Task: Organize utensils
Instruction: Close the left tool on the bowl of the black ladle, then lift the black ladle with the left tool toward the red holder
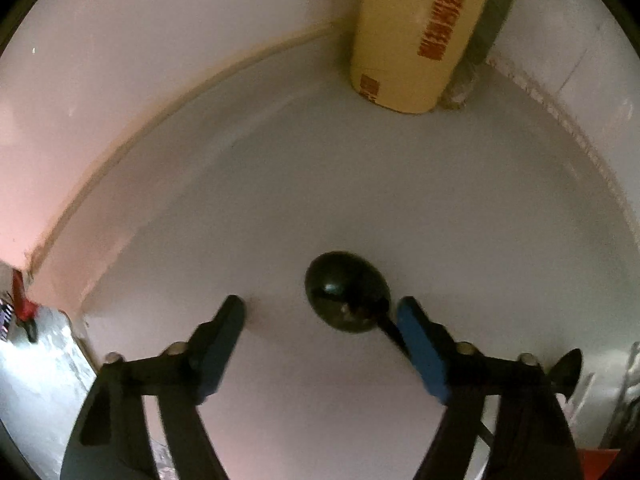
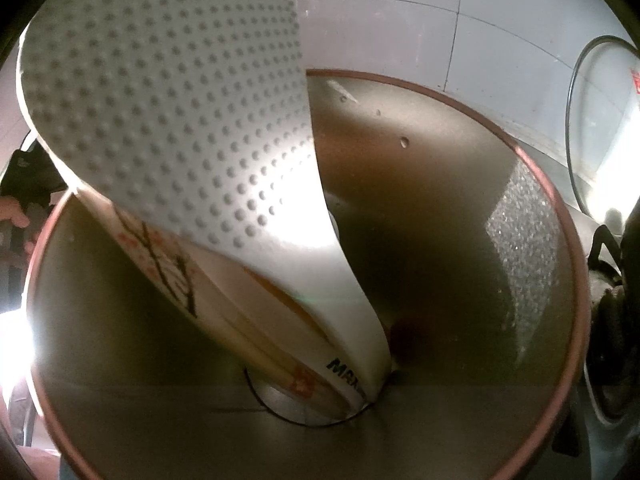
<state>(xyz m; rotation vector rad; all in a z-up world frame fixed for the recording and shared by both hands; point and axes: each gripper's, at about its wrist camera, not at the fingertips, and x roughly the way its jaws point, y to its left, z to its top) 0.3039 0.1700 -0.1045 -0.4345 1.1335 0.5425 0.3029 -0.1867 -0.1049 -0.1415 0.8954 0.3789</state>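
- Counter: one pale grey-white countertop [image 1: 320, 184] meeting a pale wall; the left wrist view looks steeply down on it.
- Holder: one tall metal cylindrical utensil holder with a pink rim [image 2: 532, 168] fills the right wrist view, seen from just above its mouth. Judged rigid and stable enough to receive more pieces.
- Contents of holder: one white dimpled plastic rice paddle [image 2: 180, 112] with black lettering on the handle, plus at least one cream handle with a red flower print [image 2: 256, 344] beside it, both leaning. Exact count of cream pieces unclear.
- Box: one tall yellow cardboard box with red print [image 1: 416, 36] standing in the far corner of the counter.
- Task item: one dark, glossy oval-bowled spoon [image 1: 347, 292] lying flat on the counter, bowl up, thin dark handle running back past the right-hand finger. Judged light, stiff, smooth and likely slippery; lies low, so the bowl gives poor purchase. Better hold: across the handle just behind the bowl.
- A second dark spoon-like shape [image 1: 566, 370] sits at the lower right edge; too blurred to identify.
- Left gripper [image 1: 320, 314]: jaws fairly wide, blue pads either side of the spoon's bowl, nothing clamped; the handle lies right against one pad.
- Right gripper: fingers not visible in its own view; opening cannot be told.
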